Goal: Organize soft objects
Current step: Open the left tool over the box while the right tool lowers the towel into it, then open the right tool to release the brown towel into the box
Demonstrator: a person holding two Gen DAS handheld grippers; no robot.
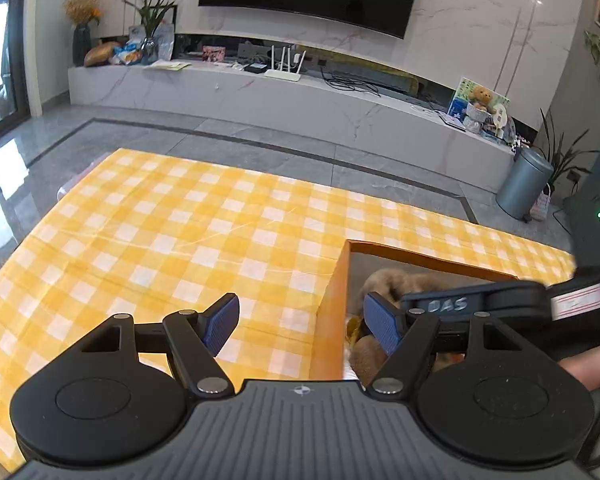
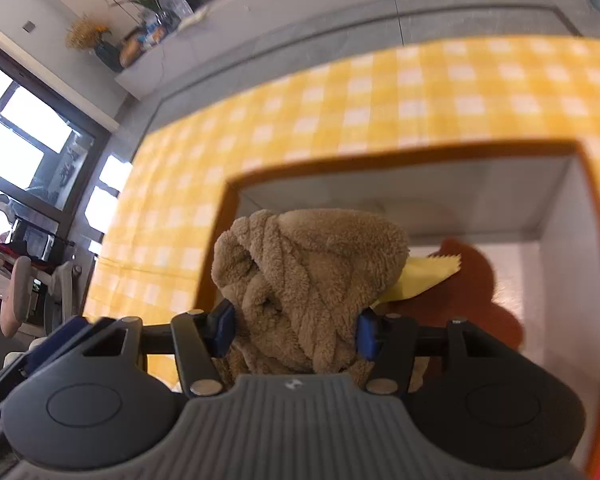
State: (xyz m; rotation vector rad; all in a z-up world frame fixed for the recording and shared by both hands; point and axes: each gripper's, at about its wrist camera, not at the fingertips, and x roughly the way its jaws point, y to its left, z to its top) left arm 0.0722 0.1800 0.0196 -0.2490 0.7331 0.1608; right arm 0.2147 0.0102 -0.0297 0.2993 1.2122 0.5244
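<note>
Left wrist view: the left gripper (image 1: 300, 322) stands with its blue pads (image 1: 220, 326) spread wide and nothing between them, over the yellow checked cloth (image 1: 160, 240) that covers the bench. Its right pad overlaps the corner of an orange box (image 1: 334, 312) at lower right of the frame. The right gripper (image 1: 480, 300) enters from the right edge, lying across the box opening, with brown plush (image 1: 388, 280) visible beneath it inside the box. A person's hand shows at the right edge, blurred.

Right wrist view: the right gripper (image 2: 294, 330) is closed on a tan plush toy (image 2: 308, 272); both blue pads press into its sides and the toy fills the centre of the frame. The toy hangs in front of the open box (image 2: 420, 156), whose orange rim and pale grey inner walls occupy the right half. Inside the box, right of centre, lies a reddish-brown plush item (image 2: 472, 292), and a yellow cloth scrap (image 2: 424, 280) sits between it and the held toy. Whether the held toy touches the box contents cannot be told. The view is motion-blurred.

Background, upper frame: a marble TV ledge (image 1: 260, 88).
</note>
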